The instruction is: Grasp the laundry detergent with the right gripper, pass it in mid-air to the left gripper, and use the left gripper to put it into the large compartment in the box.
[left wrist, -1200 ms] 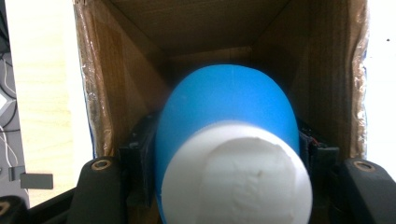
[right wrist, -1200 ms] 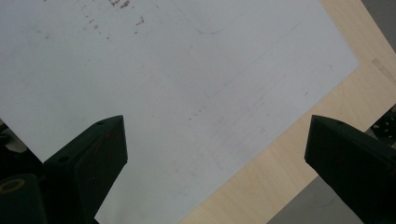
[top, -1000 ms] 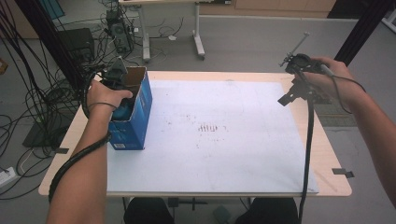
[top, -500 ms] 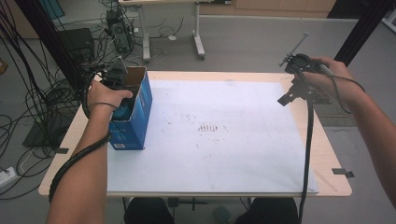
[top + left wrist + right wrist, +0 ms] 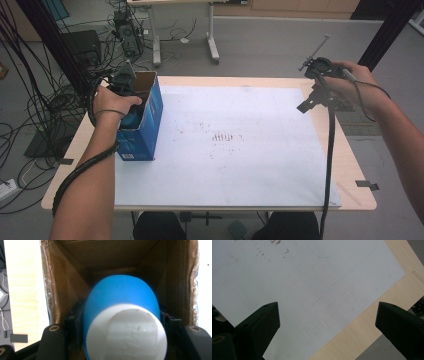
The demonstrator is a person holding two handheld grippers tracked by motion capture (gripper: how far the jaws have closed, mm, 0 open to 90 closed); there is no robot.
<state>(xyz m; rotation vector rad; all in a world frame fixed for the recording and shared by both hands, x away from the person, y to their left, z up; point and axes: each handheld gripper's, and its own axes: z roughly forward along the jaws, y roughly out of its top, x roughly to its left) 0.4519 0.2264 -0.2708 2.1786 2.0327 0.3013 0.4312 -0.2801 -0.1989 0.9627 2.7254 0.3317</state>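
Note:
A blue cardboard box [image 5: 145,120] with an open top stands at the table's left side. My left gripper [image 5: 131,106] reaches down into it. In the left gripper view the box's brown inner walls [image 5: 62,285] surround a blue rounded object with a white end [image 5: 122,297], and my left gripper [image 5: 121,315] is shut on it, one jaw on each side. My right gripper [image 5: 306,106] hangs above the far right corner of the white sheet [image 5: 235,145]. Its jaws stand wide apart with nothing between them [image 5: 327,315], over the sheet [image 5: 299,277].
The white sheet covers most of the wooden table [image 5: 350,165] and carries small dark marks [image 5: 223,136] near its middle. Cables and equipment [image 5: 125,30] lie on the floor beyond the far left. A desk's legs [image 5: 212,45] stand behind the table.

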